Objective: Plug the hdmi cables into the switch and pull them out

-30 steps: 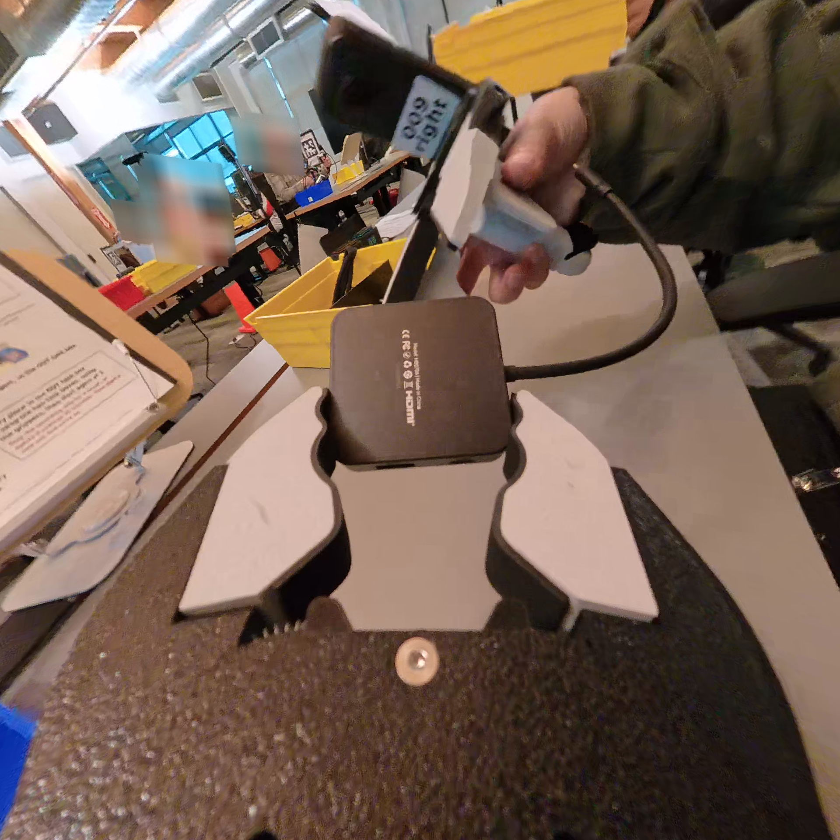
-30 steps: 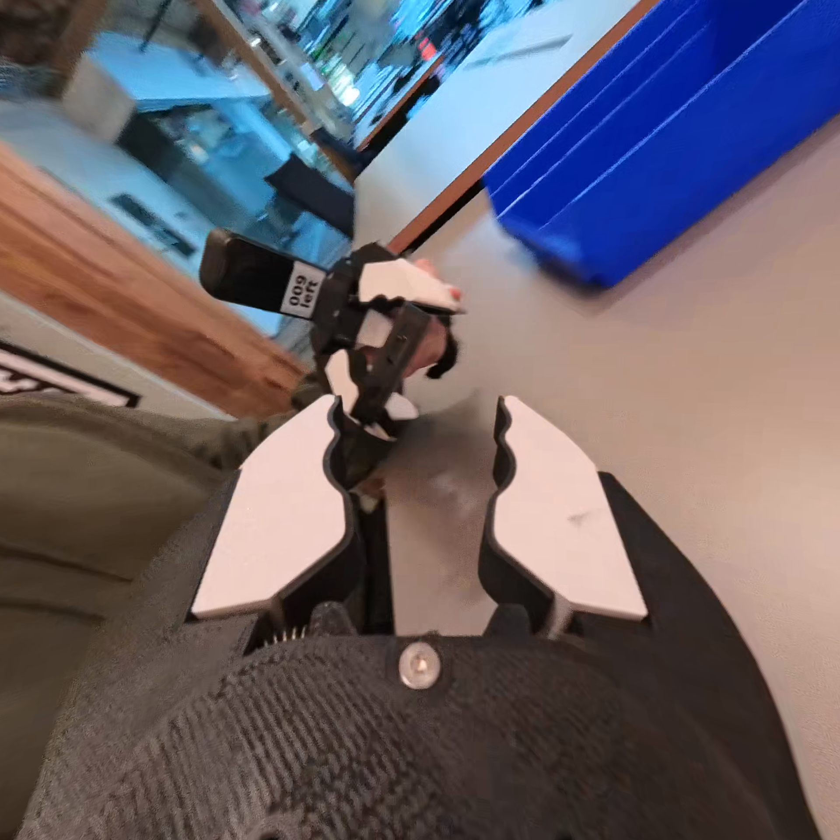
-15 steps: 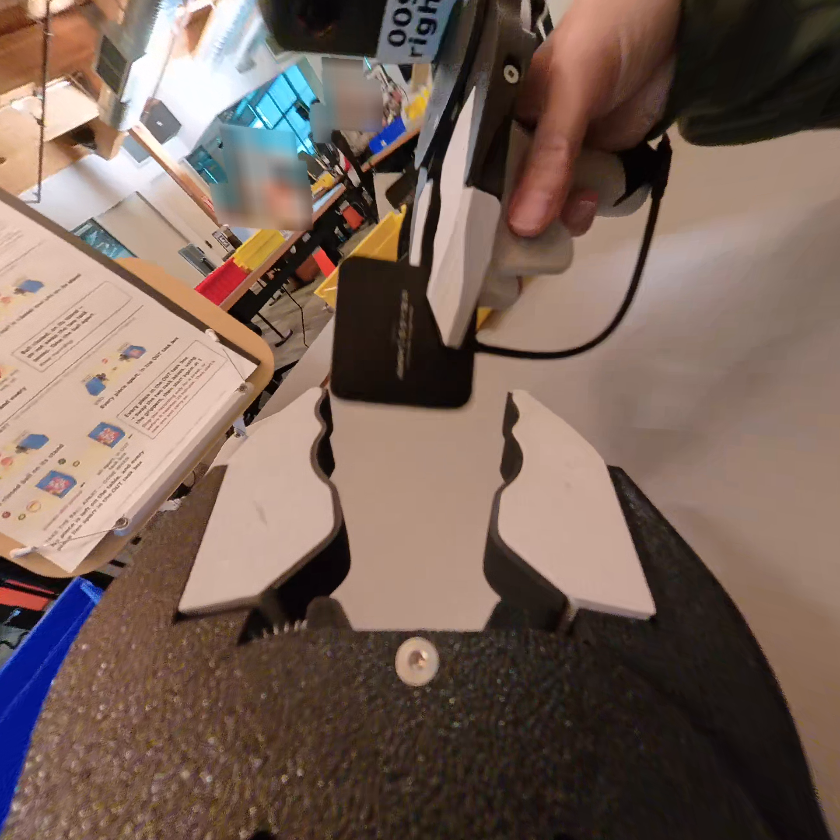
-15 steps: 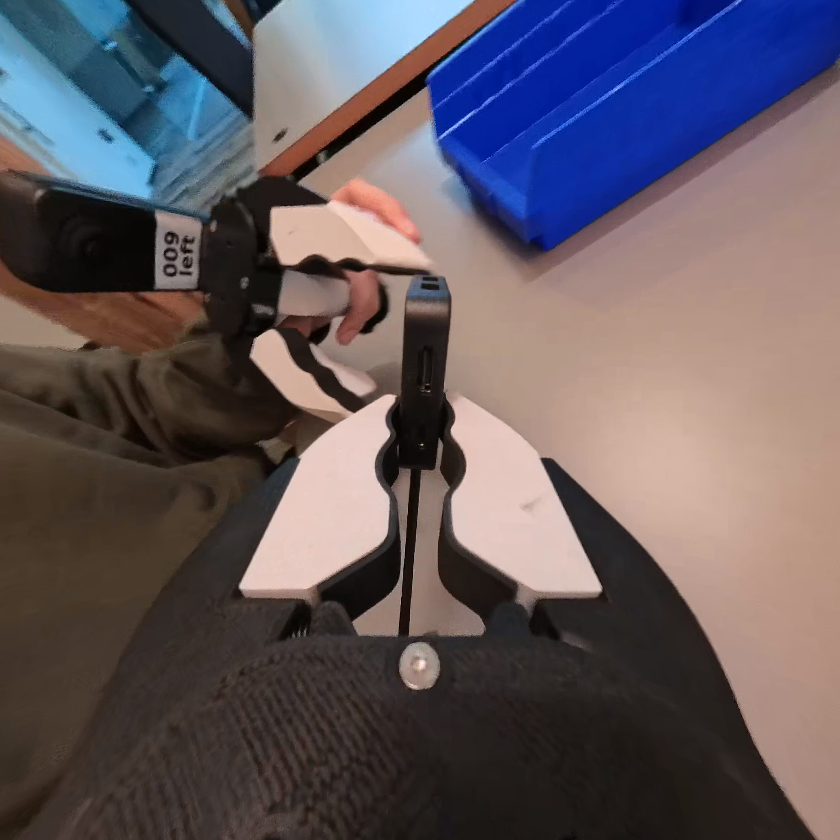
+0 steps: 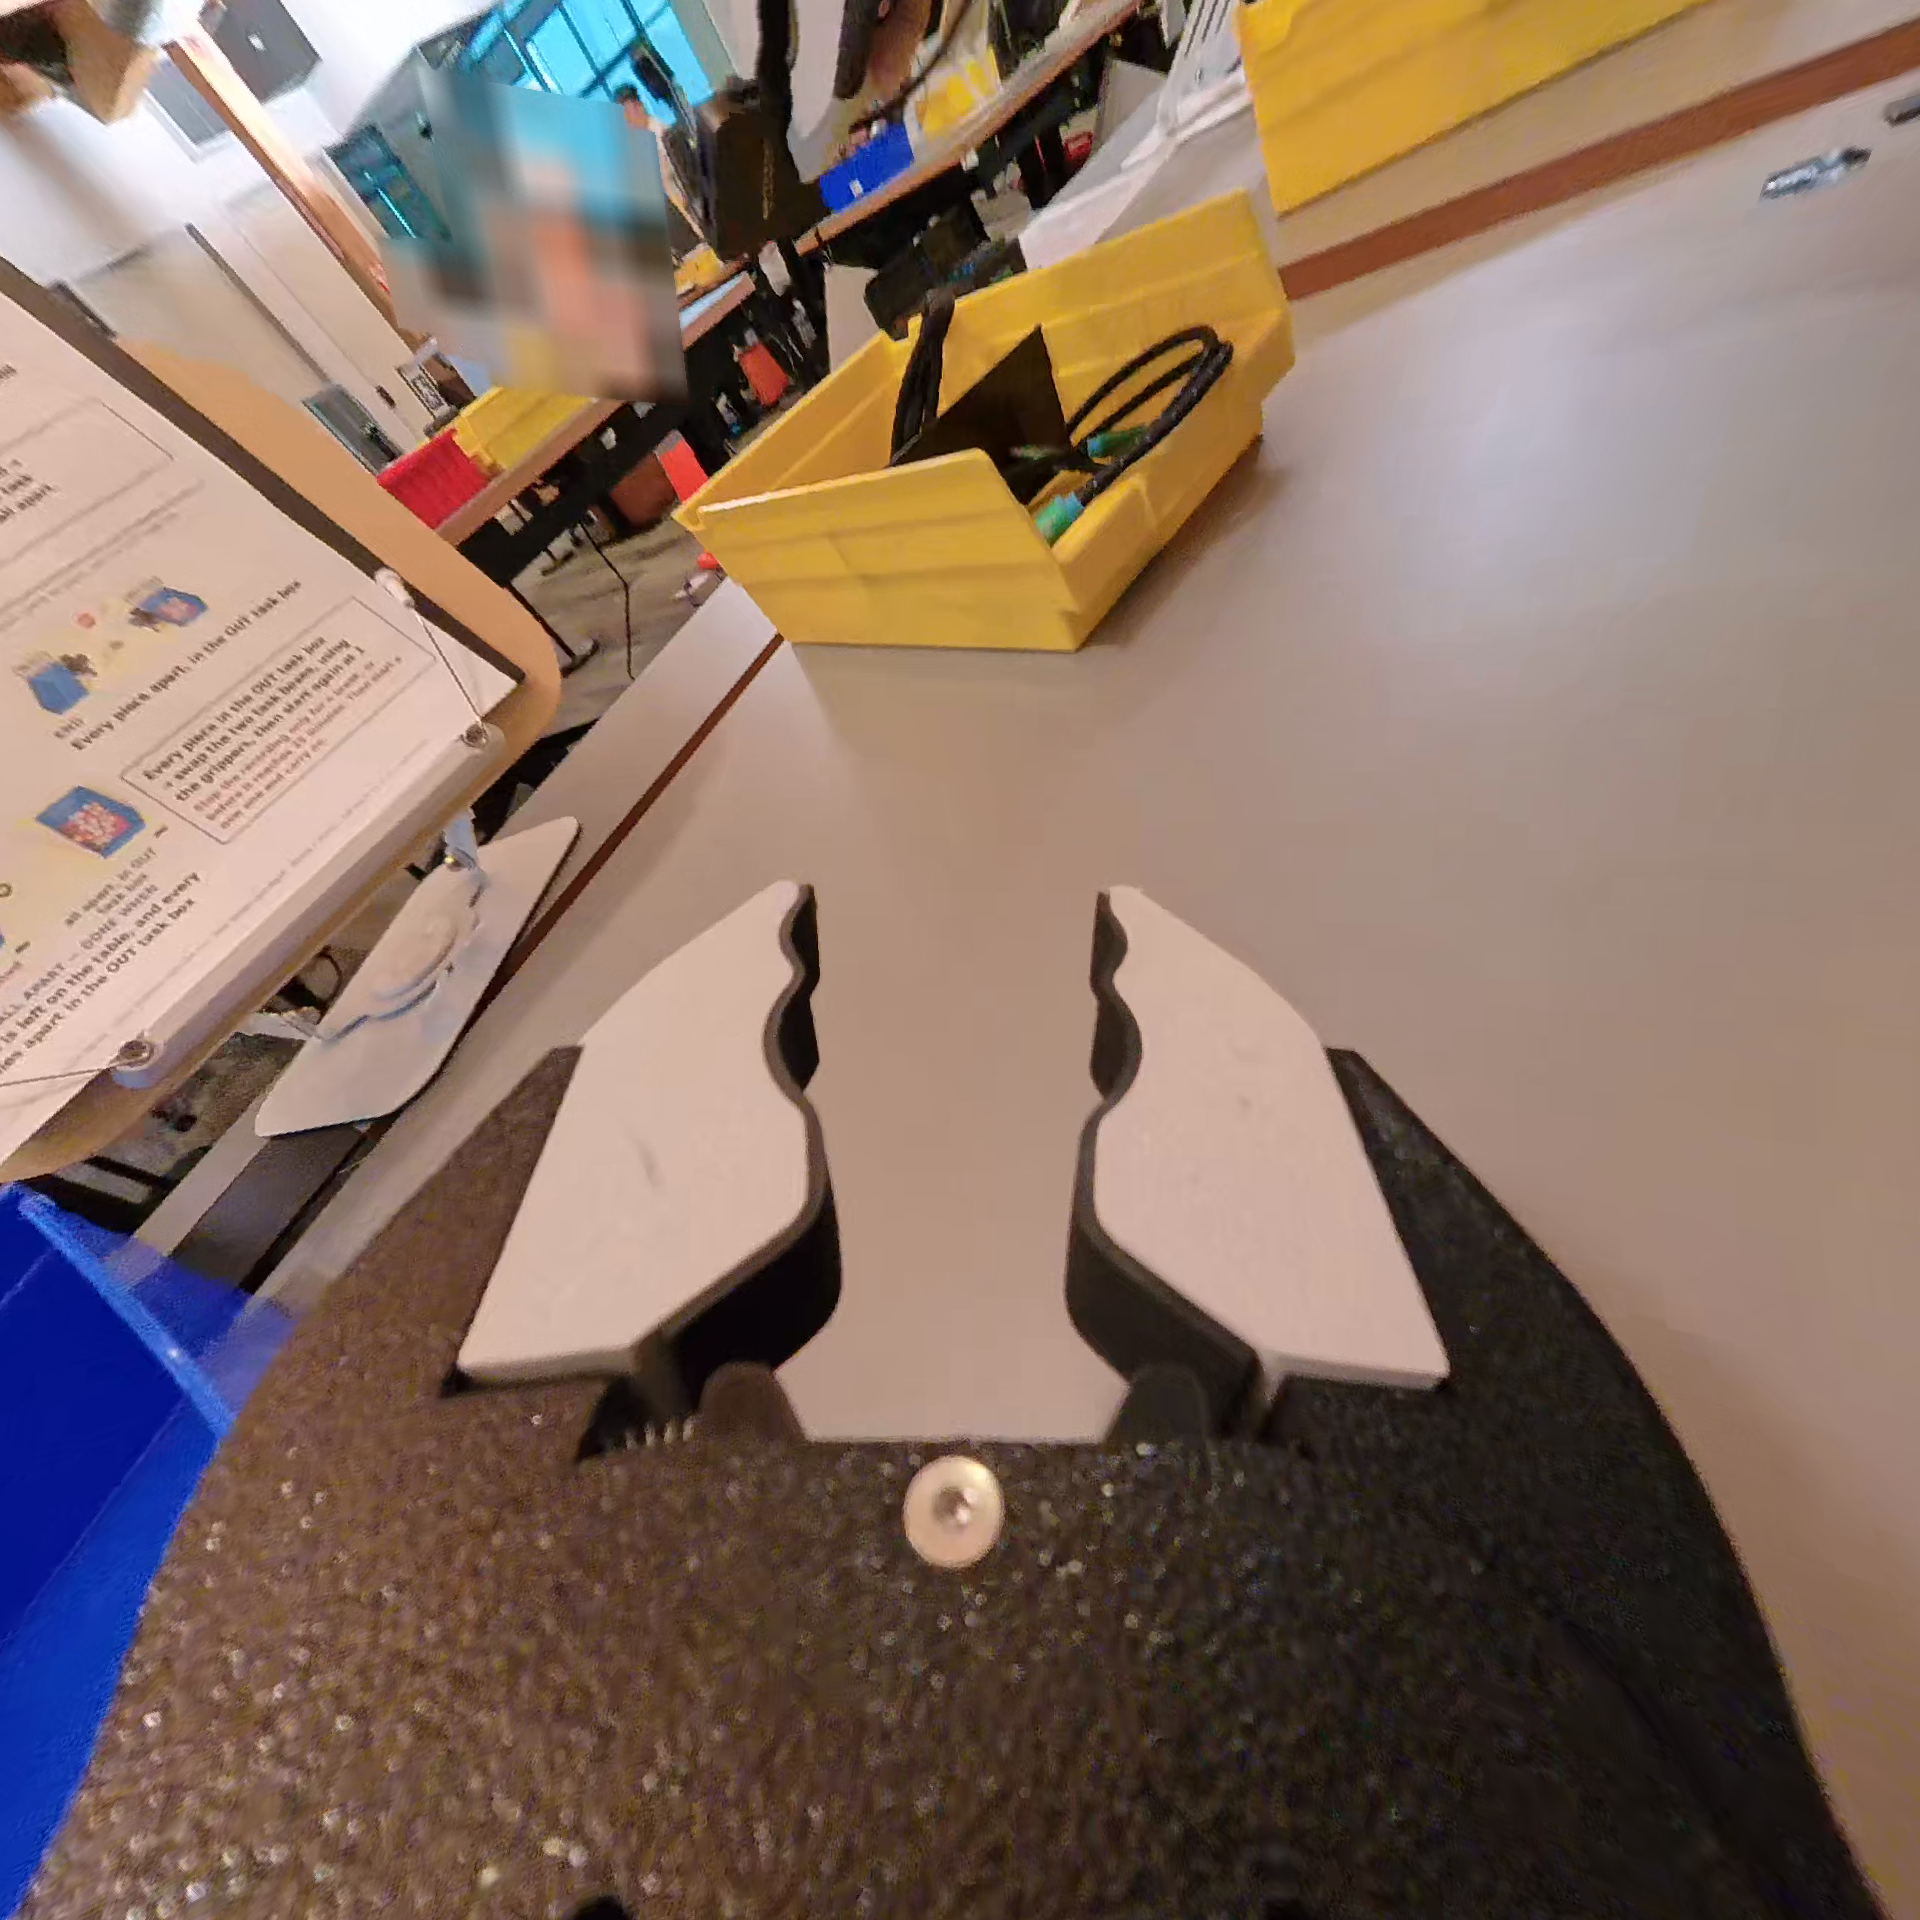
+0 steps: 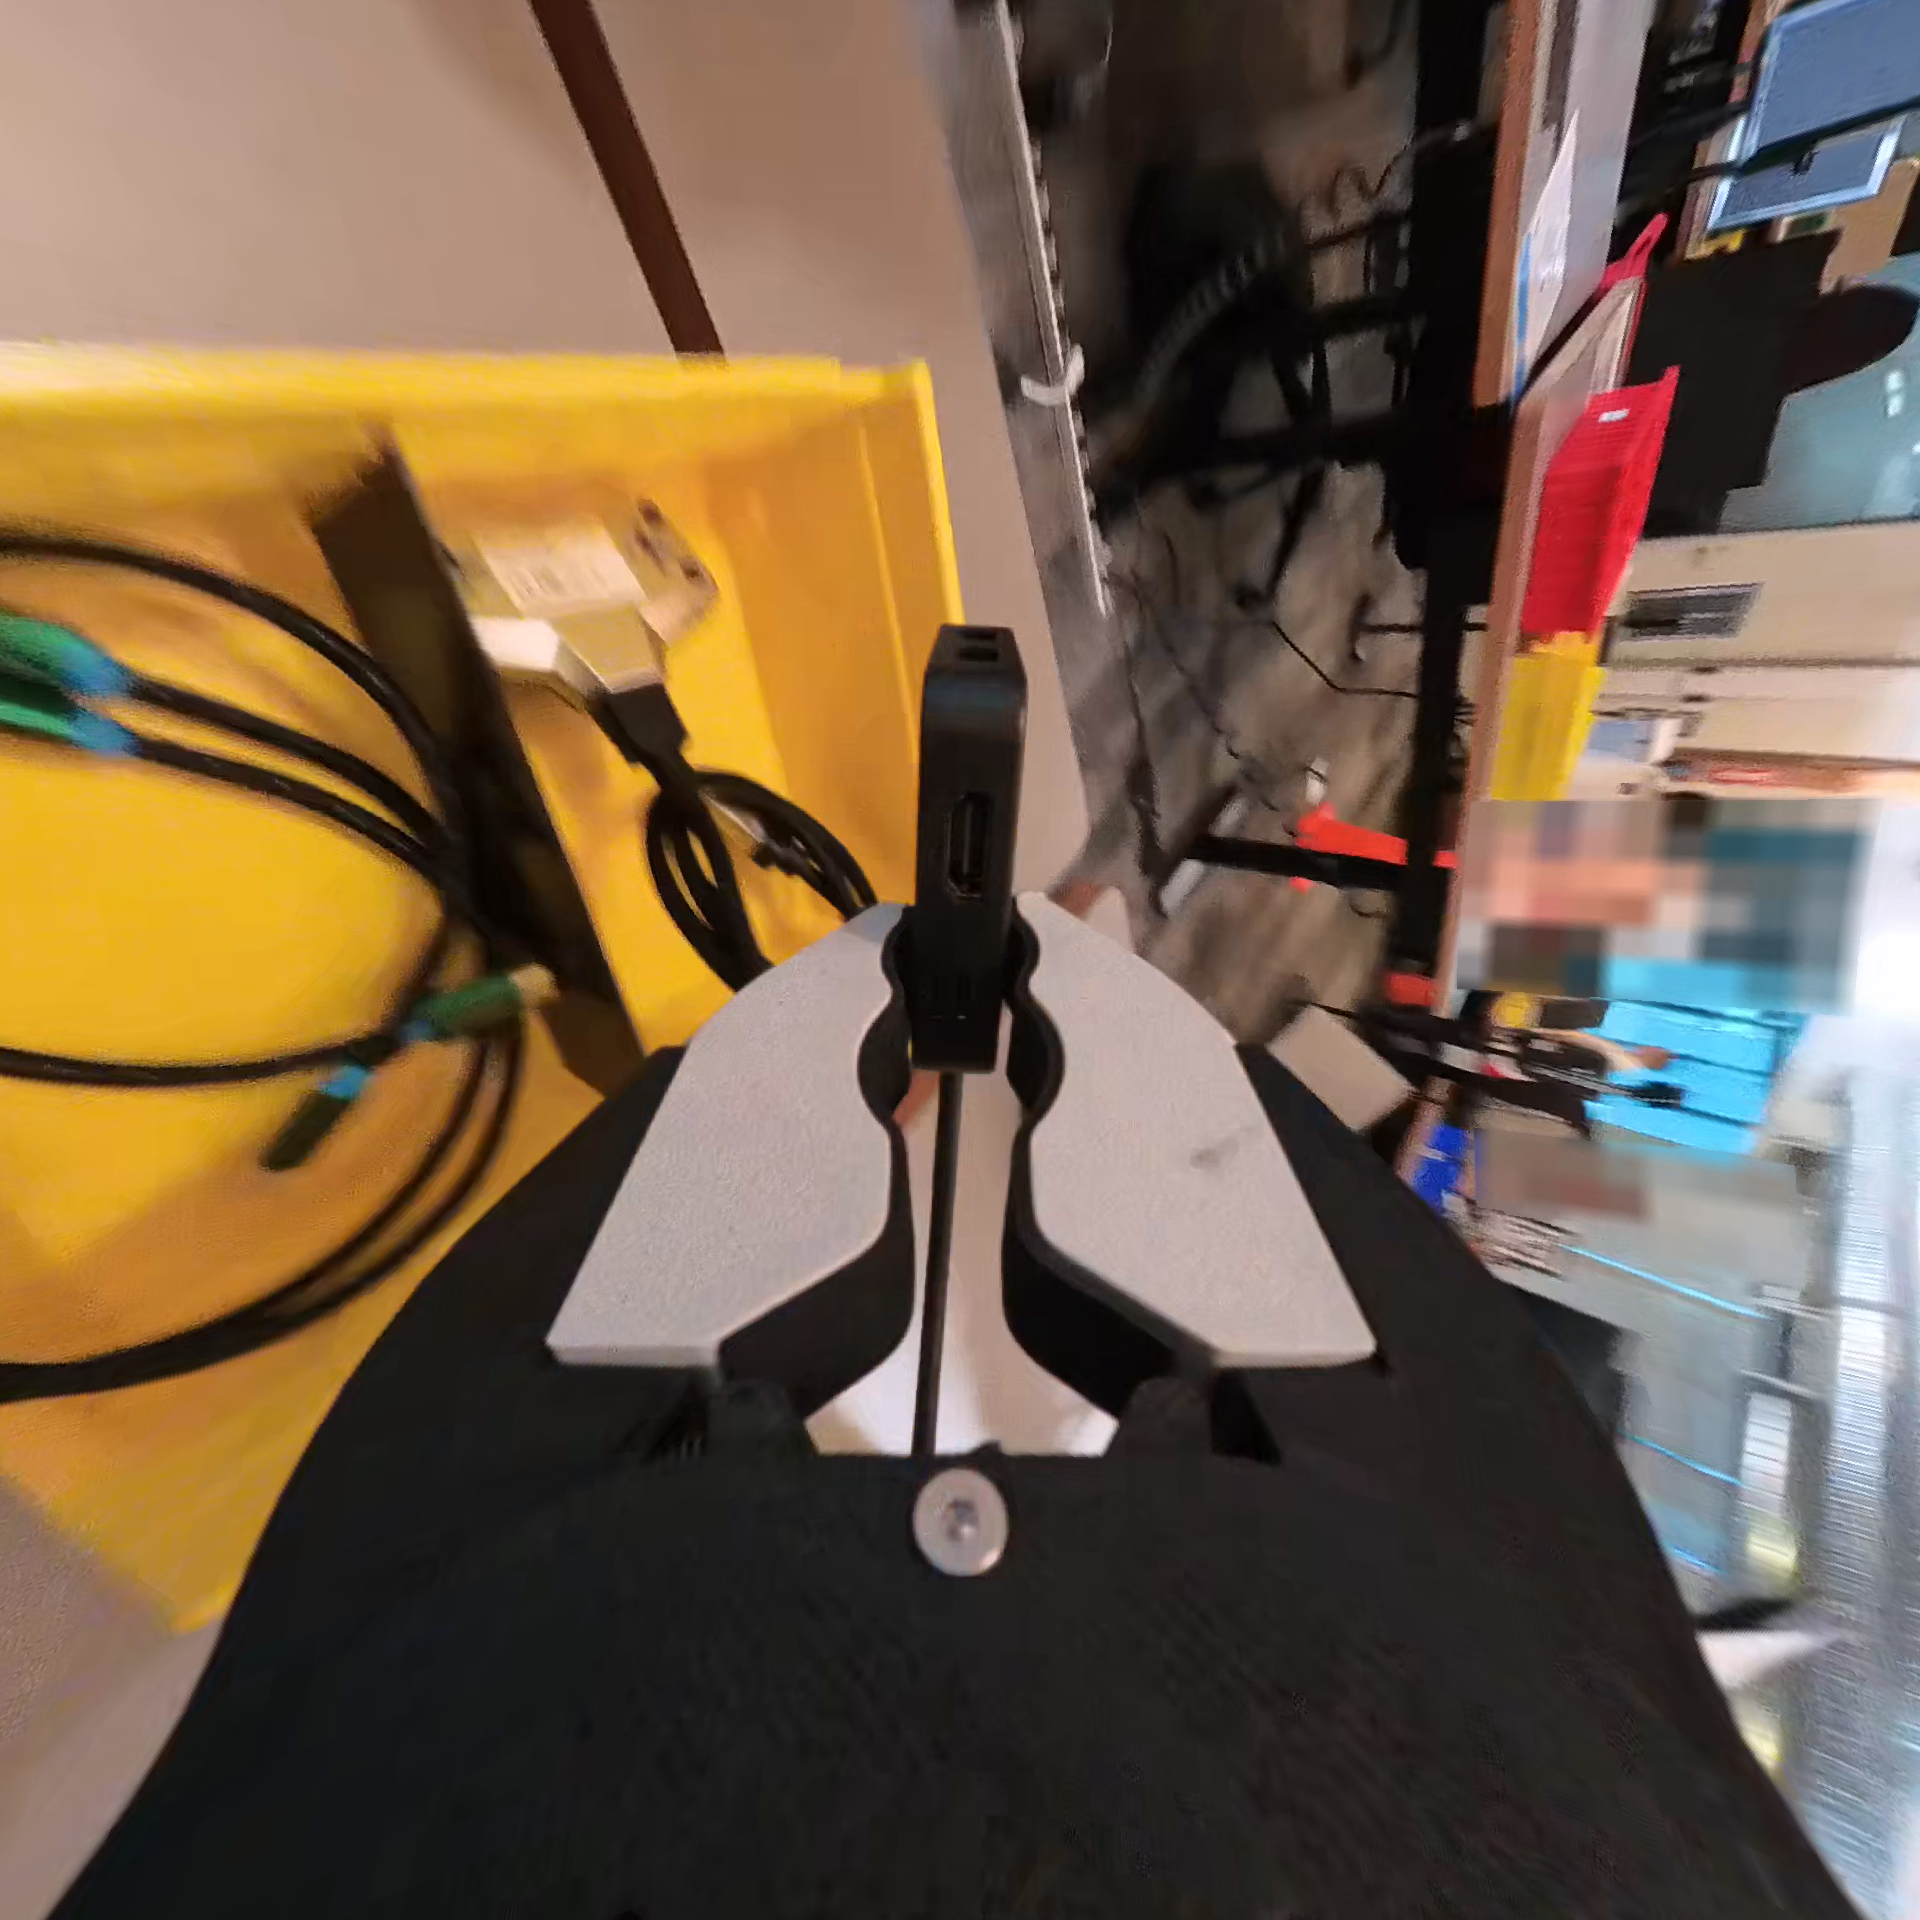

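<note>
My right gripper is shut on the black HDMI switch and holds it edge-on in the air, one port facing me. The switch's thin black lead runs back between the fingers. Just to its left is the yellow bin, which holds coiled black HDMI cables with green and blue plug ends. My left gripper is open and empty, low over the grey table. The yellow bin with the cables lies ahead of it.
A wooden stand with a printed instruction sheet rises at the left table edge. A blue bin sits at the near left. A black divider and a pale adapter are inside the yellow bin. Other desks and bins stand beyond the table.
My right gripper closed on the switch, lifted it off the table and swung it over to the yellow bin. The switch no longer lies between my left fingers, which stay open.
</note>
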### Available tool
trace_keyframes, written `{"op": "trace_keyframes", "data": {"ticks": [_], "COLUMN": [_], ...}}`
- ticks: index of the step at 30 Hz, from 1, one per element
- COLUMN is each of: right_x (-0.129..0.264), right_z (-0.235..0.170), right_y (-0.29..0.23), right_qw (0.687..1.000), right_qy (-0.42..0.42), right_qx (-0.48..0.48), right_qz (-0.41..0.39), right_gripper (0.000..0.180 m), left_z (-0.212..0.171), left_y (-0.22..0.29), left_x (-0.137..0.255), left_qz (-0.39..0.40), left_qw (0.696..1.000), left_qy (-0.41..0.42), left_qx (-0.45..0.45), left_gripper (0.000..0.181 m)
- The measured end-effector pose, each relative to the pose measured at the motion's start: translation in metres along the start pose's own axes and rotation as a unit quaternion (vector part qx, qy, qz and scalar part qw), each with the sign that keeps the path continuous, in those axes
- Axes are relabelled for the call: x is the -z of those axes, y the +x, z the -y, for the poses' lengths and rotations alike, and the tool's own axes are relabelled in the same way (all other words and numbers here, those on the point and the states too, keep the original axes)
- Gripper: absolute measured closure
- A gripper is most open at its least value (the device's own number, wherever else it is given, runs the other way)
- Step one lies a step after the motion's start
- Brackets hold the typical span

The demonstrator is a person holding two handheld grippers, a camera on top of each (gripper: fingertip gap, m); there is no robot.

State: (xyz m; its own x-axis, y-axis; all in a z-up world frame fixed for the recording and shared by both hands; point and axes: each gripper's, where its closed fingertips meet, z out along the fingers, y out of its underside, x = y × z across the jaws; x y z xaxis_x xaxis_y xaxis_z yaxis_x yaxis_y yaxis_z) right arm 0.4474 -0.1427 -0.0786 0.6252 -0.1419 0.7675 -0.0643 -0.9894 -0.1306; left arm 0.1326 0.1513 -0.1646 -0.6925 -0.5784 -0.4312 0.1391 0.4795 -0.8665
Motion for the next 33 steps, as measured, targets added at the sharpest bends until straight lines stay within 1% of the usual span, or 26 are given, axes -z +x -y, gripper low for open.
{"op": "trace_keyframes", "data": {"ticks": [1, 3, 4, 9, 11, 13, 15, 16, 17, 20, 22, 24, 26, 29, 31, 33], "right_x": [-0.012, -0.035, -0.047, -0.093, -0.104, -0.112, -0.108, -0.102, -0.095, -0.062, -0.033, 0.0, 0.033, 0.076, 0.093, 0.103], "right_z": [-0.004, -0.004, -0.003, 0.012, 0.018, 0.02, 0.026, 0.028, 0.029, 0.027, 0.02, 0.01, -0.005, -0.026, -0.037, -0.046], "right_y": [0.001, -0.004, -0.009, -0.028, -0.041, -0.039, -0.042, -0.038, -0.028, -0.002, 0.014, 0.014, 0.002, -0.042, -0.08, -0.108], "right_qw": [0.999, 0.997, 0.996, 0.997, 0.997, 0.998, 0.997, 0.996, 0.995, 0.983, 0.968, 0.948, 0.925, 0.885, 0.862, 0.836], "right_qy": [-0.021, -0.037, -0.04, -0.037, -0.026, -0.015, 0.021, 0.039, 0.06, 0.119, 0.157, 0.189, 0.219, 0.271, 0.288, 0.295], "right_qx": [0.034, 0.074, 0.076, 0.066, 0.046, 0.018, -0.01, -0.026, -0.051, -0.132, -0.193, -0.256, -0.31, -0.379, -0.416, -0.463], "right_qz": [-0.007, 0.003, 0.015, 0.033, 0.061, 0.05, 0.071, 0.072, 0.06, 0.045, 0.025, 0.02, 0.003, -0.012, -0.009, -0.013], "right_gripper": [0.165, 0.165, 0.165, 0.165, 0.164, 0.137, 0.123, 0.12, 0.121, 0.118, 0.117, 0.115, 0.115, 0.116, 0.116, 0.116], "left_z": [-0.002, -0.005, -0.005, -0.007, -0.003, -0.001, -0.003, -0.005, -0.007, -0.007, -0.007, -0.006, -0.005, 0.001, 0.008, 0.018], "left_y": [0.001, 0.002, 0.003, 0.008, 0.008, 0.009, 0.01, 0.01, 0.011, 0.013, 0.017, 0.02, 0.026, 0.036, 0.037, 0.031], "left_x": [-0.002, -0.004, -0.005, -0.006, -0.005, -0.004, -0.004, -0.005, -0.005, -0.008, -0.011, -0.015, -0.019, -0.031, -0.049, -0.074], "left_qz": [-0.002, -0.007, -0.012, -0.04, -0.046, -0.052, -0.053, -0.051, -0.052, -0.057, -0.063, -0.066, -0.071, -0.083, -0.074, -0.048], "left_qw": [1.0, 1.0, 1.0, 0.997, 0.996, 0.996, 0.996, 0.996, 0.996, 0.995, 0.994, 0.994, 0.994, 0.99, 0.985, 0.977], "left_qy": [-0.003, -0.001, 0.001, 0.009, 0.017, 0.02, 0.014, 0.008, 0.004, 0.004, 0.004, -0.001, -0.007, -0.007, -0.007, -0.016], "left_qx": [0.002, 0.013, 0.021, 0.059, 0.068, 0.075, 0.074, 0.073, 0.074, 0.083, 0.088, 0.087, 0.088, 0.111, 0.154, 0.209], "left_gripper": [0.131, 0.132, 0.133, 0.134, 0.134, 0.133, 0.133, 0.133, 0.133, 0.132, 0.132, 0.132, 0.131, 0.131, 0.131, 0.13]}}
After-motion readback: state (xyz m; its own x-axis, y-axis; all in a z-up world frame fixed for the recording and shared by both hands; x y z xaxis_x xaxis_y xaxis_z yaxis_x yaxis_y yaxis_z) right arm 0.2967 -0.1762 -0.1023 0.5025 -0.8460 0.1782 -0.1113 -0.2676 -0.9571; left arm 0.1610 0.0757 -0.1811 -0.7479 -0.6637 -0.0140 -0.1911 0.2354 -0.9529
